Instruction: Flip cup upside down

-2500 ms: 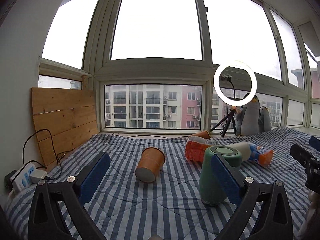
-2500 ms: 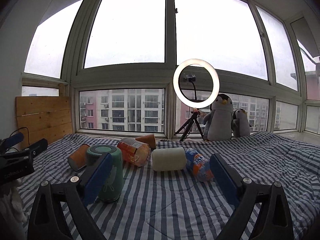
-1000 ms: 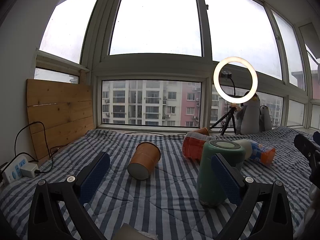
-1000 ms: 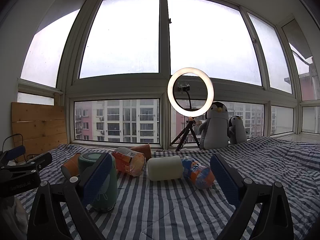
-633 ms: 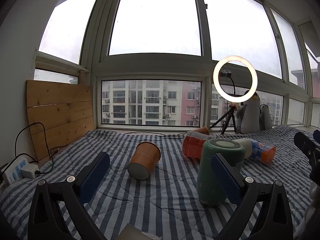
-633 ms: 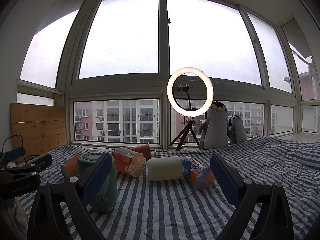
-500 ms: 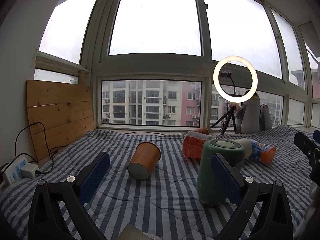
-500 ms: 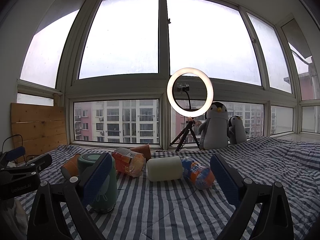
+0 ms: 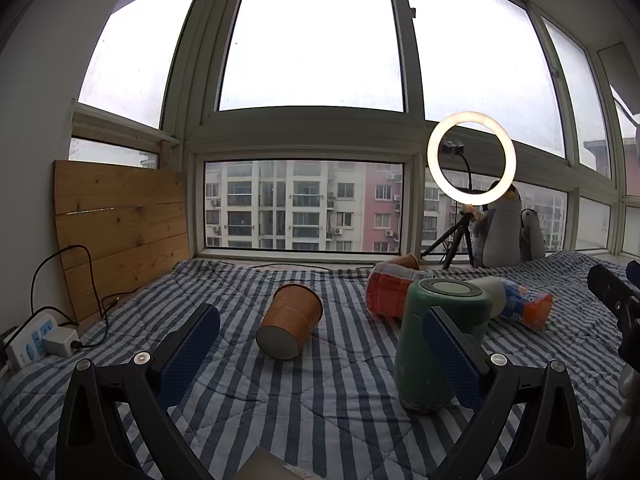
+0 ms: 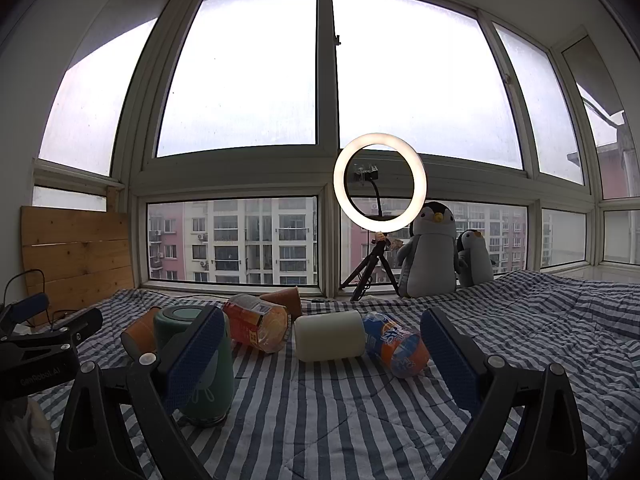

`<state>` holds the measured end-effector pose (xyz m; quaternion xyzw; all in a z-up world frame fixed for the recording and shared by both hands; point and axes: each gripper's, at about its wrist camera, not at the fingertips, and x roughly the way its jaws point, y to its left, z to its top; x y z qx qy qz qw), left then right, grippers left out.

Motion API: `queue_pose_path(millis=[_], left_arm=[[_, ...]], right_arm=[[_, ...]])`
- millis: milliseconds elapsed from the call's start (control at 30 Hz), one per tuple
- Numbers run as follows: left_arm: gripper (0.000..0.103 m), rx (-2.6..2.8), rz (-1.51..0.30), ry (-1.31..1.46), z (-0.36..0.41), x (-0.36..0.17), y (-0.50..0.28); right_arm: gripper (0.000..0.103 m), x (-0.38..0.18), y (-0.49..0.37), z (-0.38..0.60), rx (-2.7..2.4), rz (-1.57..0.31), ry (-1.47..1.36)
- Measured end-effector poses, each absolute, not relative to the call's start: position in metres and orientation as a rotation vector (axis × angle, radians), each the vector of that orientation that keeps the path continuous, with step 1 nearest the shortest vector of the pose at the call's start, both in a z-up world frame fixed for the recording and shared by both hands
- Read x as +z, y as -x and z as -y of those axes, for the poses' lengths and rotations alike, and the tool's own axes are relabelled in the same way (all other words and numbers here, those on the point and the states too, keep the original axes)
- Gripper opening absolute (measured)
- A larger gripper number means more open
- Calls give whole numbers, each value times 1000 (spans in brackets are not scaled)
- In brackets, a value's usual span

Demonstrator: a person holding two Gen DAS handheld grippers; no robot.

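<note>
A green cup (image 9: pixel 436 340) stands on the striped blanket, its flat base facing up; it also shows in the right wrist view (image 10: pixel 196 364). My left gripper (image 9: pixel 320 348) is open and empty, and its right finger (image 9: pixel 450 356) overlaps the green cup in view. My right gripper (image 10: pixel 320 356) is open and empty, and its left finger (image 10: pixel 192 356) overlaps the same cup. A brown paper cup (image 9: pixel 290 326) lies on its side between the left gripper's fingers, farther off.
A white cup (image 10: pixel 330 340), an orange snack jar (image 10: pixel 258 326), a Fanta bottle (image 10: pixel 396 344) and another paper cup (image 10: pixel 284 300) lie on the blanket. A ring light on a tripod (image 10: pixel 378 216) and two plush penguins (image 10: pixel 432 250) stand by the window. A power strip (image 9: pixel 36 340) lies at left.
Over the last 2.5 s both cameras tilted up a little and then settled. No object has moved in the last second. Both grippers stay open.
</note>
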<state>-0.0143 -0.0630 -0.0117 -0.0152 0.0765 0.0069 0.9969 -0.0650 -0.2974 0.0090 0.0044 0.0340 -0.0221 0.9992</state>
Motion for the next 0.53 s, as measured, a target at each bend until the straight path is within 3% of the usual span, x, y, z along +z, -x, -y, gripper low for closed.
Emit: queue_pose_path(millis=[533], left_arm=[[102,15,-154,34,63,-12,14]], right_arm=[[97,8,63,297,-43,-74,-12]])
